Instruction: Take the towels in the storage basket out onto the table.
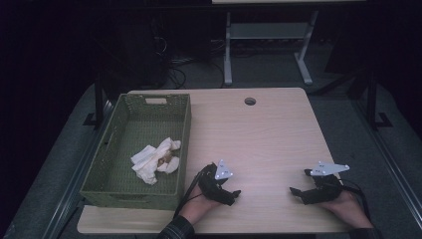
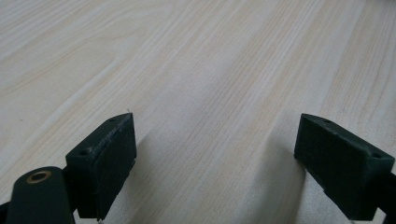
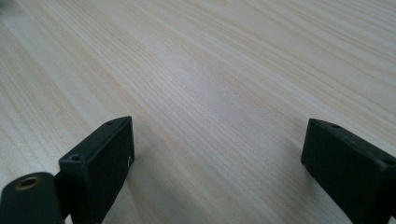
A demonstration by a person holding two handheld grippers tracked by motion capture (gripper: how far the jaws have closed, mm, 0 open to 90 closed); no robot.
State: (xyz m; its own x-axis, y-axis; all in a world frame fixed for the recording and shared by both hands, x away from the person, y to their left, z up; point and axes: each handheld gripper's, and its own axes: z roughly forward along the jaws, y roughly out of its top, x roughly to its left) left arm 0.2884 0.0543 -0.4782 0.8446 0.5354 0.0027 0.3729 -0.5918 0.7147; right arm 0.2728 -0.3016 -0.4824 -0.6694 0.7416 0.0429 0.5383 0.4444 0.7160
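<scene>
I have both grippers resting low on the wooden table (image 1: 263, 134), near its front edge and well apart from each other. The left gripper (image 2: 215, 154) has its jaws spread wide with only bare wood between them, and the right gripper (image 3: 217, 158) is the same, apart and holding nothing. The white cloth (image 1: 155, 160) lies crumpled inside the green woven basket (image 1: 185, 124), toward its right wall, at the left side of the table; something small and brownish sits in its folds, but I cannot tell what it is. I judge that the cloth is already put away and the work is close to finished, or it waits for a new start. I can read no label, brand or writing anywhere
</scene>
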